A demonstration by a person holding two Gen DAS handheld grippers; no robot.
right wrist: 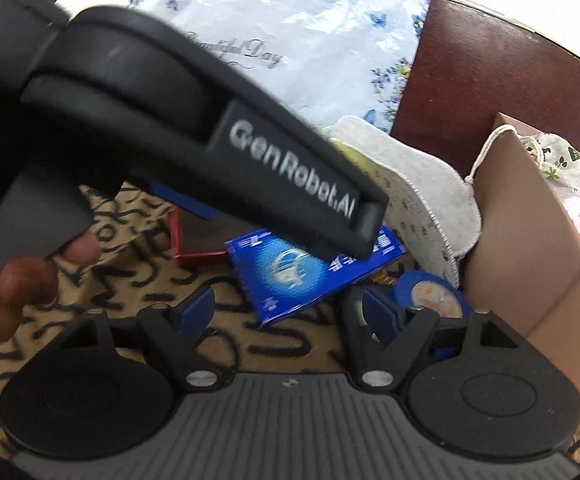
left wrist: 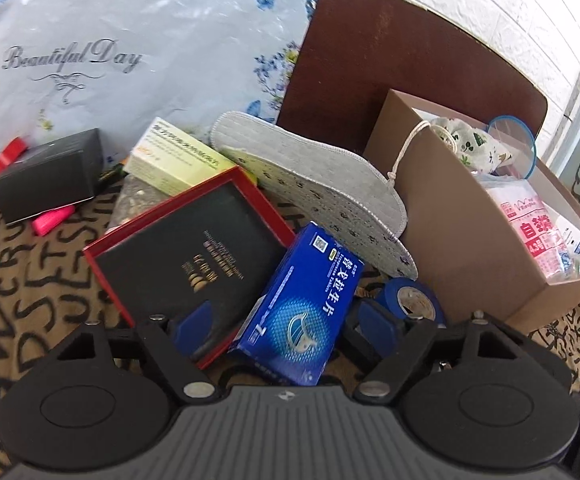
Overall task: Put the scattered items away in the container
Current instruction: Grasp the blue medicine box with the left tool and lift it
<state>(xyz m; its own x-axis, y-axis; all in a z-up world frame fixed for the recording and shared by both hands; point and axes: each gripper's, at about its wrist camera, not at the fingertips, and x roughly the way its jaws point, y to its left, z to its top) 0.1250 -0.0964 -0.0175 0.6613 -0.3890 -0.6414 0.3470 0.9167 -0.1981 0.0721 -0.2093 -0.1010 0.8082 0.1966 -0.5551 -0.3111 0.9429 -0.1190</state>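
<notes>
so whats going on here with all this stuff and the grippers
A person with a gripper in each hand is tidying clutter into the brown box, which already holds a floral pouch and a pink packet. The left gripper is open around the blue medicine box, not yet closed. The right gripper is open and empty nearby. An insole leans on the box.

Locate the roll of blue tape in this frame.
In the left wrist view the blue tape roll lies low and right of centre, on the lettered cloth between the blue medicine box and the brown cardboard box.
</notes>
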